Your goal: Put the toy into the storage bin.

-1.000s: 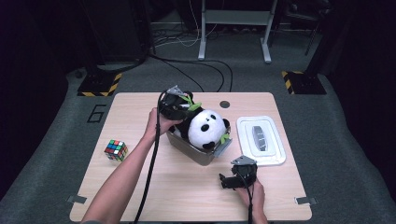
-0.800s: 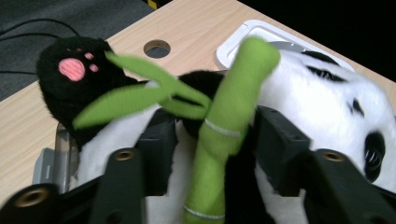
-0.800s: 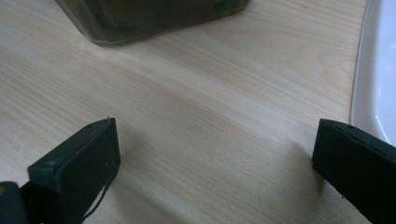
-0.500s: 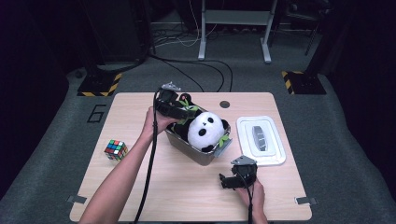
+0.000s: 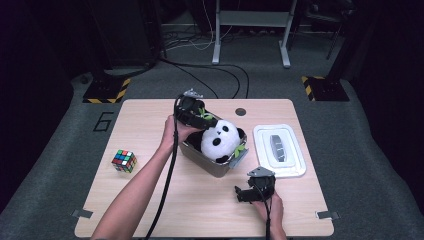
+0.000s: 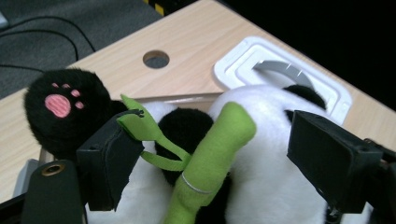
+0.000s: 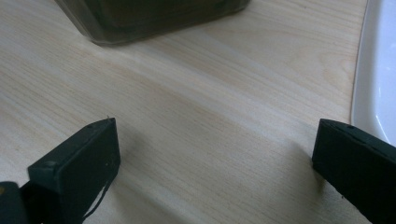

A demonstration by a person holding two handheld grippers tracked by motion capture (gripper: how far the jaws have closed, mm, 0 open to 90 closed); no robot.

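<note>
Just opened, the left gripper (image 6: 212, 154) jaws stand wide around the panda's green stalk (image 6: 212, 154), unpressed.

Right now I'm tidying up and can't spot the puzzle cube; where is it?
In the high view, the puzzle cube sits on the left part of the table, apart from the grey bin holding the toy panda.

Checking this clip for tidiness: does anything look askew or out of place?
The plush panda bulges above the rim of the grey bin, one black paw poking over the edge. The white lid lies apart on the table, and the bin sits at a slant.
</note>
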